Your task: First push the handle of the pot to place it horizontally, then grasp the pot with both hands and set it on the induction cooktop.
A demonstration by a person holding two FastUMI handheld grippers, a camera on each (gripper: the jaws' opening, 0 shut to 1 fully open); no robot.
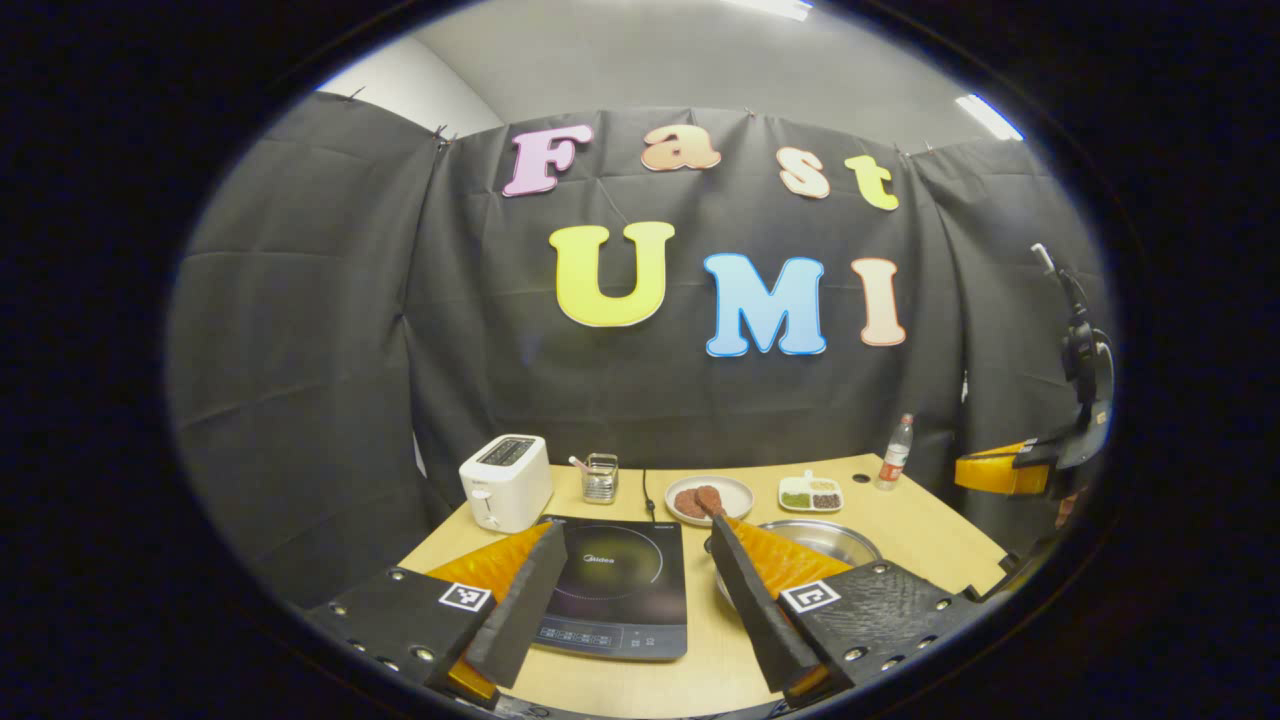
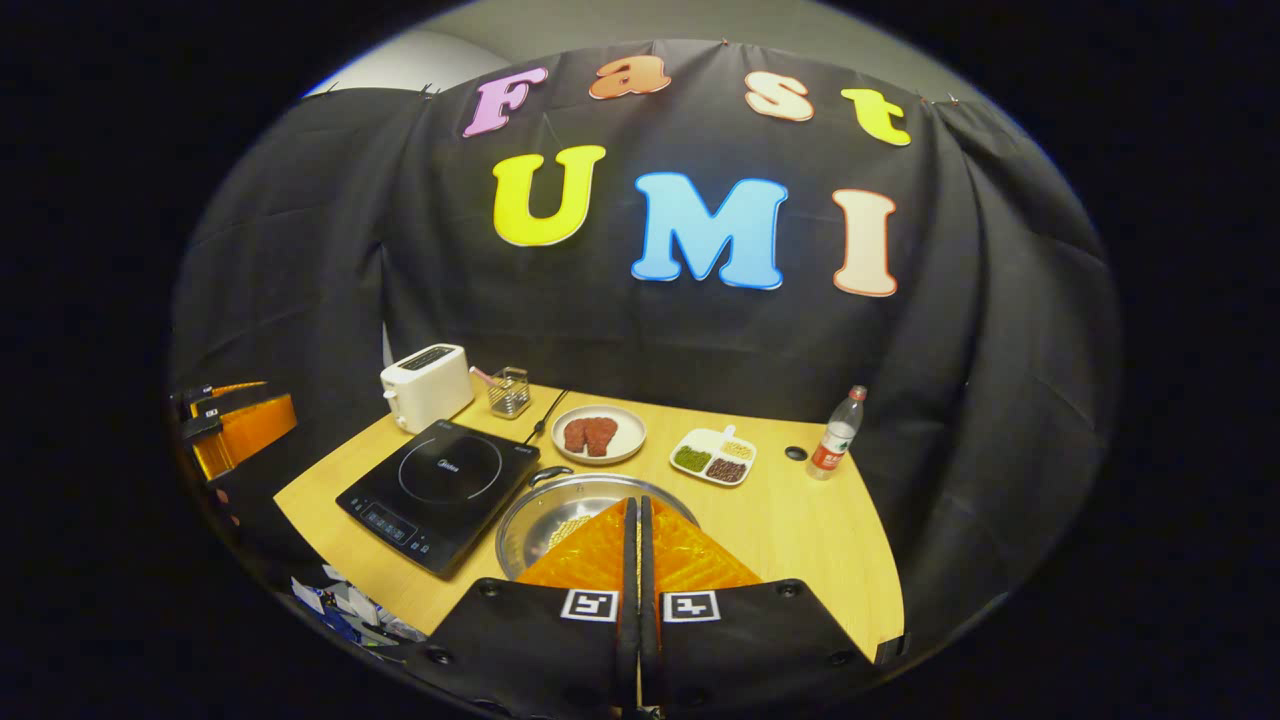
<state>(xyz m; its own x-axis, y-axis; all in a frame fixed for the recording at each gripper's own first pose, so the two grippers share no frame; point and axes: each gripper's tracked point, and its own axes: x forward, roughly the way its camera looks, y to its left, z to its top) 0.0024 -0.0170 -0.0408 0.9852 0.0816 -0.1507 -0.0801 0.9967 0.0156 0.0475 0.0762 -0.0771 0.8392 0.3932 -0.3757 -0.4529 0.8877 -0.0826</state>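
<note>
Below, the pot (image 2: 590, 520) sits under the closed right tool (image 2: 637, 510); left tool (image 1: 630, 560) spread apart.

Worktop layout, seen from the front edge.

The induction cooktop (image 2: 440, 492) lies on the worktop (image 2: 800, 530) at the left front, and the pot (image 2: 570, 515) sits just beside it on the right, its handle (image 2: 549, 474) toward the back. Behind the cooktop stand the toaster (image 2: 427, 385) and, to its right, a small holder (image 2: 509, 391). Behind the pot is a plate (image 2: 600, 434), then a divided dish (image 2: 714, 457) to its right, and a bottle (image 2: 835, 433) farthest right.
</note>
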